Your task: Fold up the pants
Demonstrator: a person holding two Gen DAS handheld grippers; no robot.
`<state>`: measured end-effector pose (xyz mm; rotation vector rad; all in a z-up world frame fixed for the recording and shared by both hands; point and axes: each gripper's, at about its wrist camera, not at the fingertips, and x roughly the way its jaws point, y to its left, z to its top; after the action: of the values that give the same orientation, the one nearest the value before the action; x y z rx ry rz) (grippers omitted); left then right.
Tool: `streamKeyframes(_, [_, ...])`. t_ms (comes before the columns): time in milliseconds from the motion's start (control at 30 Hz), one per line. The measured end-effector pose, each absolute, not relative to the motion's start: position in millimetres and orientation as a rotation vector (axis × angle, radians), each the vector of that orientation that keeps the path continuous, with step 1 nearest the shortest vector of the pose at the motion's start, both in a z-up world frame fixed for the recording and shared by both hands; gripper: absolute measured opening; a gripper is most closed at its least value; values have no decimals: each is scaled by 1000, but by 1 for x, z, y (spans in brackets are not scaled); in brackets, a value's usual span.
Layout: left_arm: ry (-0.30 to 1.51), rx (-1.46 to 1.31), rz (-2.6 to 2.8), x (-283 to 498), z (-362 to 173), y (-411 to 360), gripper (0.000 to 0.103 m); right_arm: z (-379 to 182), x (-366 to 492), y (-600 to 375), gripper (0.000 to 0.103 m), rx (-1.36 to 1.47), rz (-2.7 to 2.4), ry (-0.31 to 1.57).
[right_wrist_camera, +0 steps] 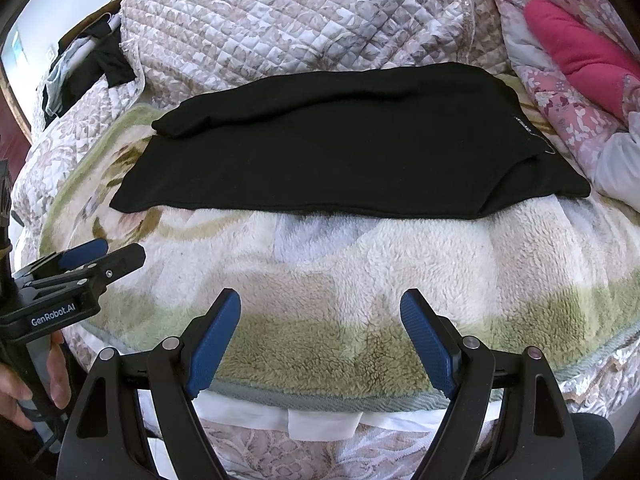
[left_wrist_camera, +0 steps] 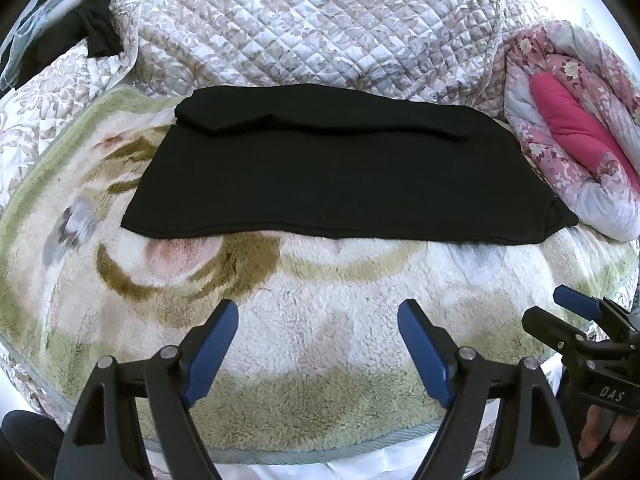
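Note:
The black pants point(left_wrist_camera: 336, 172) lie folded in a flat wide rectangle on a fluffy cream and green blanket point(left_wrist_camera: 320, 360); they also show in the right wrist view point(right_wrist_camera: 344, 148), with a small white label near their right end. My left gripper point(left_wrist_camera: 318, 320) is open and empty, hovering over the blanket short of the pants' near edge. My right gripper point(right_wrist_camera: 320, 312) is open and empty, also short of the near edge. Each gripper shows in the other's view: the right one point(left_wrist_camera: 576, 312) and the left one point(right_wrist_camera: 104, 256).
A quilted floral bedspread point(left_wrist_camera: 304, 28) rises behind the pants. A rolled pink floral quilt point(left_wrist_camera: 576, 136) lies at the right end. Dark clothes point(left_wrist_camera: 84, 36) hang at the far left. The blanket's near edge point(right_wrist_camera: 320, 400) drops off in front of me.

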<state>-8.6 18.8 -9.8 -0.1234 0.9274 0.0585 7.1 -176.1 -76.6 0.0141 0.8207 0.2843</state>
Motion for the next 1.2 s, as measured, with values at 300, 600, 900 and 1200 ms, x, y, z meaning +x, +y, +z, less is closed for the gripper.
streamKeyframes(300, [945,-133,61,-6,-13,22,84,-76,9,-177,82,11,286,822])
streamKeyframes(600, [948,-129,63,-2,-15,23,84,-75,16,-177,82,7,291,828])
streamKeyframes(900, [955,-133,76,10,-20,31,82,-79,32,-187,82,41,265,859])
streamKeyframes(1200, [961,-132,84,20,-25,34,82,-80,42,-191,82,46,262,862])
